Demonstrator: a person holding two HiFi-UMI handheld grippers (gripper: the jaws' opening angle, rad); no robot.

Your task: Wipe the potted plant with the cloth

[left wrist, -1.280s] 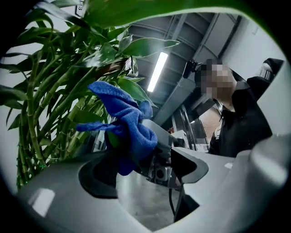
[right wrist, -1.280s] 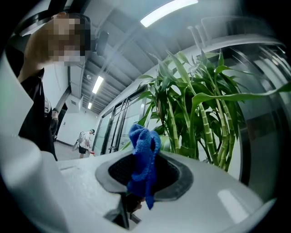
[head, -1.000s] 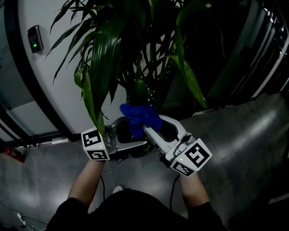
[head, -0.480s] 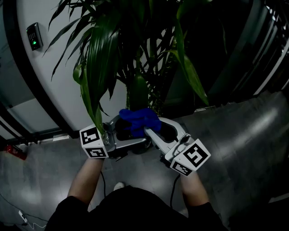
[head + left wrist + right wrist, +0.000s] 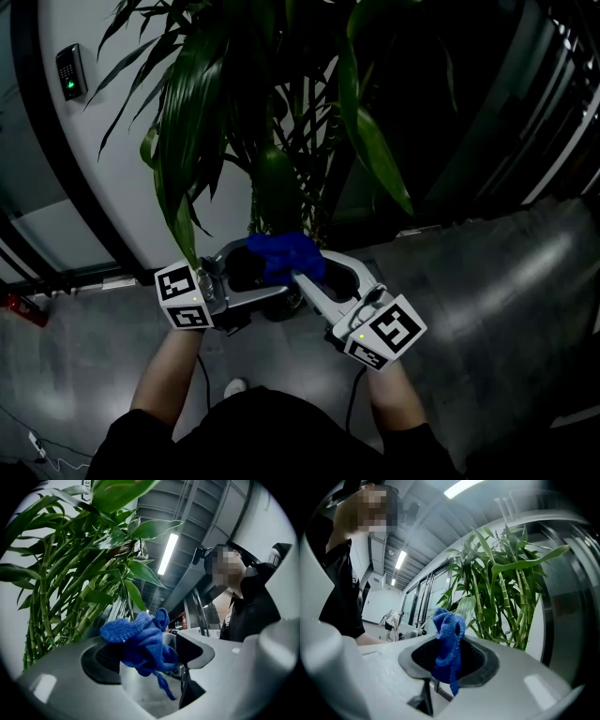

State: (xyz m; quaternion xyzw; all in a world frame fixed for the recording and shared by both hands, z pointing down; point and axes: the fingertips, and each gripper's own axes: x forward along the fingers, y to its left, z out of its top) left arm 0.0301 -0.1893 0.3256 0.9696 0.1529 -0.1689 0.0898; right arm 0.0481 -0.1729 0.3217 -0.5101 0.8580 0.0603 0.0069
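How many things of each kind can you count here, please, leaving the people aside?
Grippers: 2, the left gripper and the right gripper
blue cloth: 1
potted plant: 1
wall keypad: 1
Total: 5

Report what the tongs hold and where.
Right tongs pinch the blue cloth at its bunched middle; left tongs stand open around it, clamping nothing.

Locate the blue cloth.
Head view centre: the blue cloth is pinched by the right gripper, bunched over the open left gripper, below the potted plant leaves.
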